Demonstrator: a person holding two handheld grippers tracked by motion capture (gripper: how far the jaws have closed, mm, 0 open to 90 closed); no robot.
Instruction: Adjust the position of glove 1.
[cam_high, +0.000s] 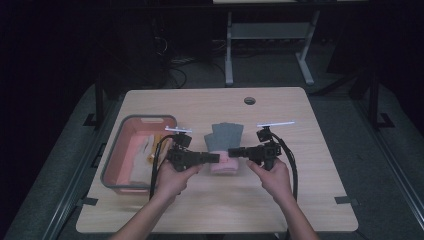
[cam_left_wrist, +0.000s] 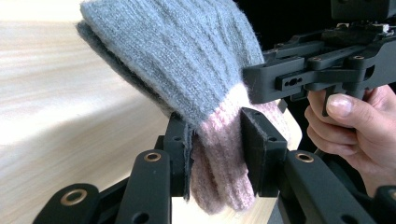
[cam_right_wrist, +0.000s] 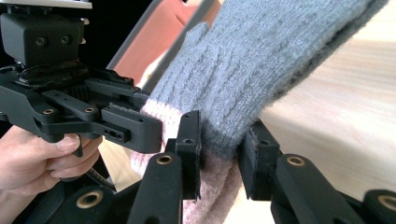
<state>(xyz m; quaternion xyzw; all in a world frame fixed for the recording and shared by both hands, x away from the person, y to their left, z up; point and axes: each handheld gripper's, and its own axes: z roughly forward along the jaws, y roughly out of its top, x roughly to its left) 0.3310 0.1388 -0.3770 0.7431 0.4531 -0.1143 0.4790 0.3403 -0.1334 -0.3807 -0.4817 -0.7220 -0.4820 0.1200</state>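
Note:
A grey knitted glove (cam_high: 226, 135) with a pink cuff lies at the middle of the wooden table (cam_high: 310, 165), fingers pointing away from me. My left gripper (cam_high: 216, 157) comes in from the left and my right gripper (cam_high: 231, 151) from the right, and they meet at the cuff. In the left gripper view the left gripper (cam_left_wrist: 217, 140) is shut on the pink cuff of the glove (cam_left_wrist: 187, 56), with the right gripper (cam_left_wrist: 252, 86) just behind. In the right gripper view the right gripper (cam_right_wrist: 222, 144) pinches the glove (cam_right_wrist: 261, 60) where grey meets pink.
A grey-rimmed pink bin (cam_high: 120, 150) stands at the table's left and holds some pale items (cam_high: 145, 150). There is a cable hole (cam_high: 249, 100) near the far edge. Beyond the table stands a white desk frame (cam_high: 270, 35) on a dark floor.

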